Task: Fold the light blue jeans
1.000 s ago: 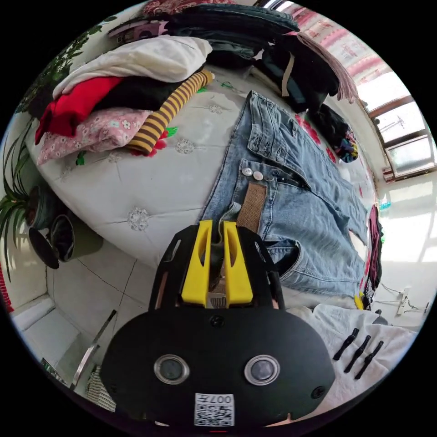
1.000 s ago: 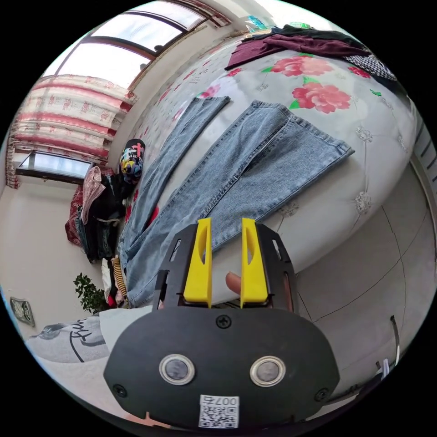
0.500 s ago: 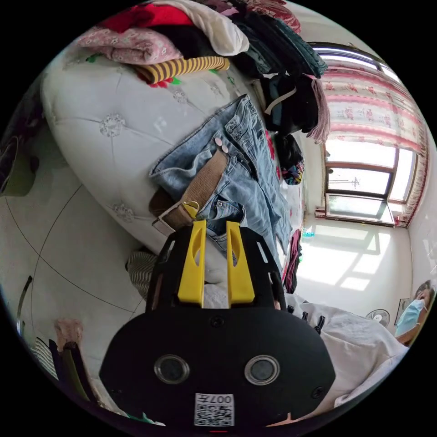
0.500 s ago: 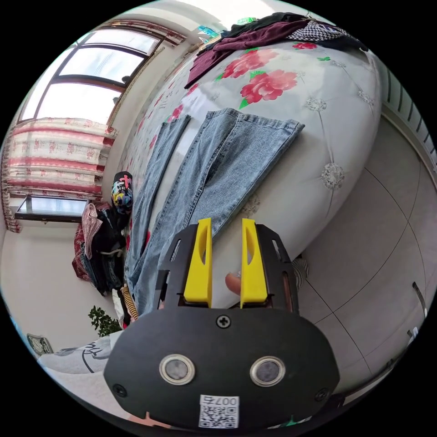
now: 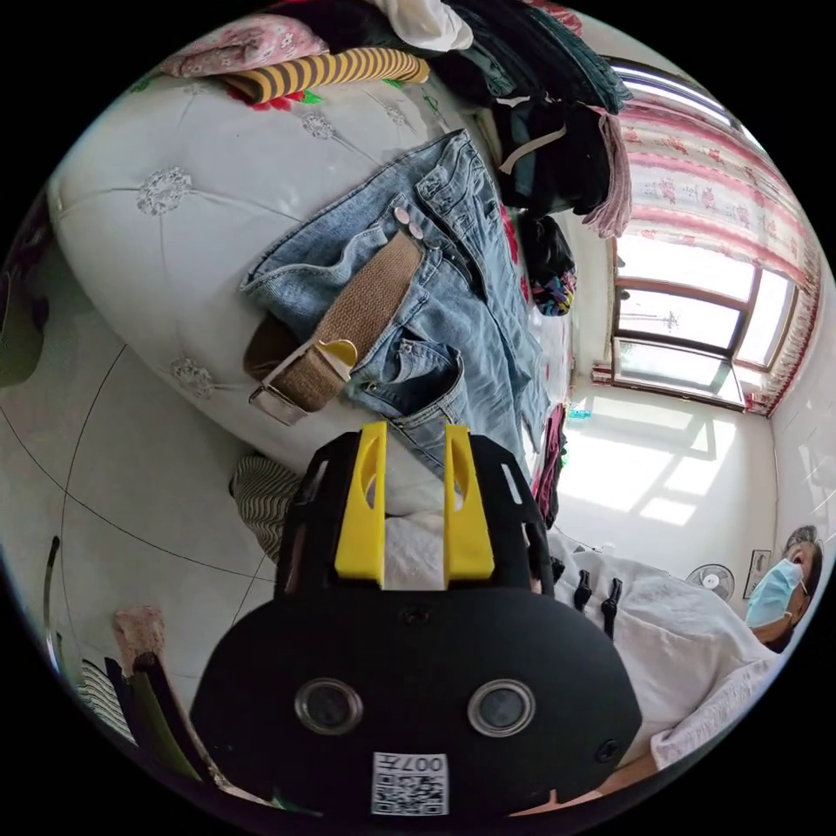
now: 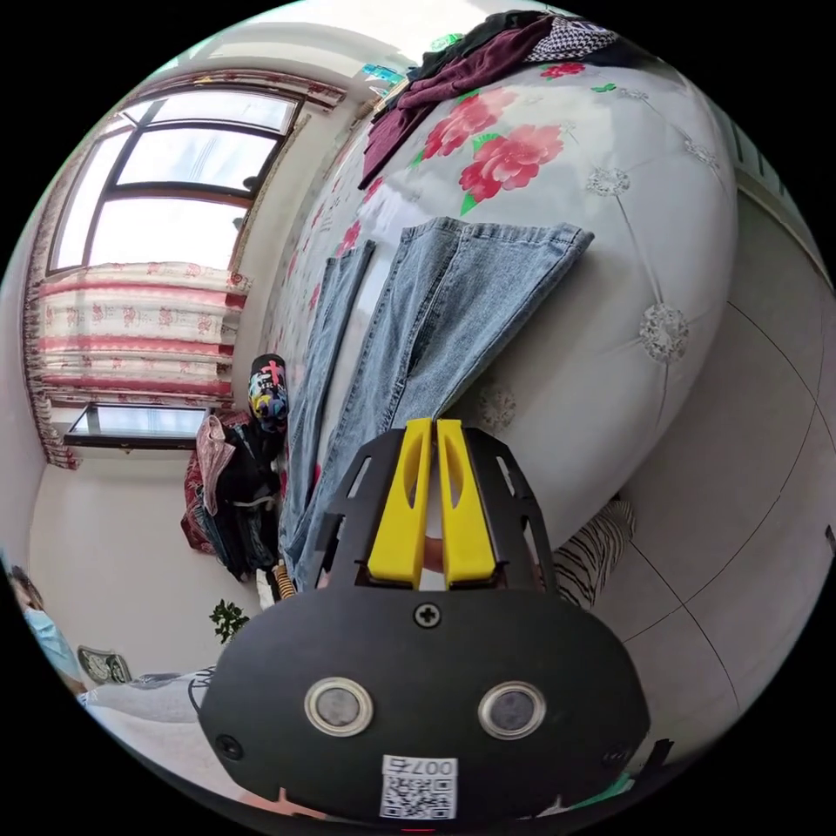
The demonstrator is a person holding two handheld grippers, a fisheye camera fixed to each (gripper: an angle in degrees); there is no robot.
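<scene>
L gripper (image 5: 414, 428): my jaws apart, nothing between them, held just off the bed edge near the jeans' waistband. R gripper (image 6: 427, 425): jaws nearly together, only a thin gap; tips sit at the edge of a jeans leg, but can't tell if any denim is caught.

Light blue jeans (image 5: 435, 287) lie spread on the bed (image 5: 174, 226), a white quilted cover w/ red flower print. Waist end near the bed's corner, fly open, two metal buttons showing. Tan webbing belt (image 5: 348, 322) threaded at the waist, buckle end drooping over the mattress edge. In R gripper view the jeans (image 6: 409, 331) run lengthwise along the bed, the two legs apart, near leg's hem wide and flat.

Containers: none seen holding anything. Loose heap of clothes (image 5: 488, 61) at the head of the bed past the waistband: striped yellow/brown piece, pink floral, dark items. Maroon garment (image 6: 453, 78) at far end beyond the hems.

Person in white top (image 5: 679, 627) beside the bed. Tiled floor (image 6: 740, 453) below.
</scene>
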